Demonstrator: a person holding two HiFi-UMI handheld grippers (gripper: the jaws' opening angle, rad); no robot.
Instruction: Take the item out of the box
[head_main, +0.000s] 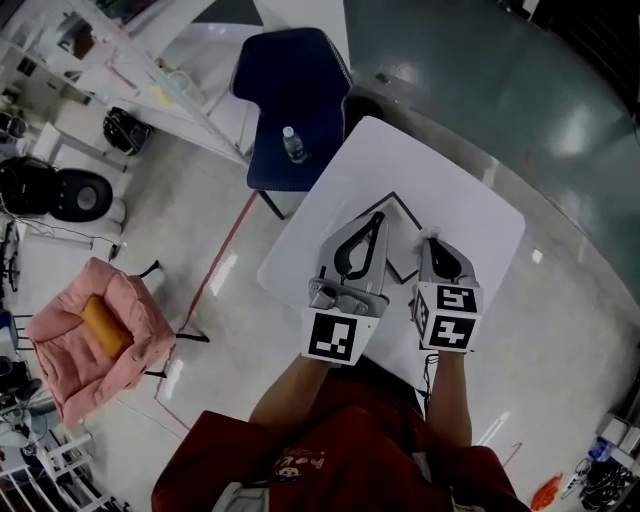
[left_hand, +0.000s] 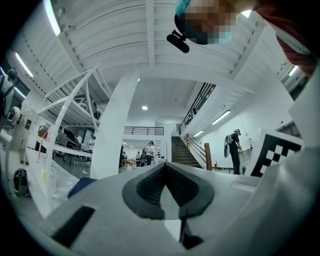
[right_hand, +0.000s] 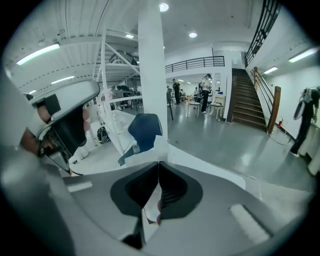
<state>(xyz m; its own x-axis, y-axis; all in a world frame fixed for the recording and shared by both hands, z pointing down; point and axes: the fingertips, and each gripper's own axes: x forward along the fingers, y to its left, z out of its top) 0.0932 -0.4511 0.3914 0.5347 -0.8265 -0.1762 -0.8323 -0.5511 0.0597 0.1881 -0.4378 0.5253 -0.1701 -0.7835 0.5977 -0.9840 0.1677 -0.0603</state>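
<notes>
No box or item shows in any view. In the head view both grippers are held side by side over a white table (head_main: 480, 235). My left gripper (head_main: 377, 217) points away from me, its jaws closed tip to tip with nothing between them (left_hand: 164, 165). My right gripper (head_main: 431, 241) sits just to its right, also shut and empty (right_hand: 159, 163). Black tape lines (head_main: 405, 208) marking a square lie on the table under the two grippers. Both gripper views look level across a large hall, not down at the table.
A blue chair (head_main: 295, 100) with a water bottle (head_main: 292, 144) on its seat stands at the table's far left corner. A pink cushioned seat (head_main: 95, 335) holding an orange object stands on the floor at left. White shelving (head_main: 150, 80) runs along the far left.
</notes>
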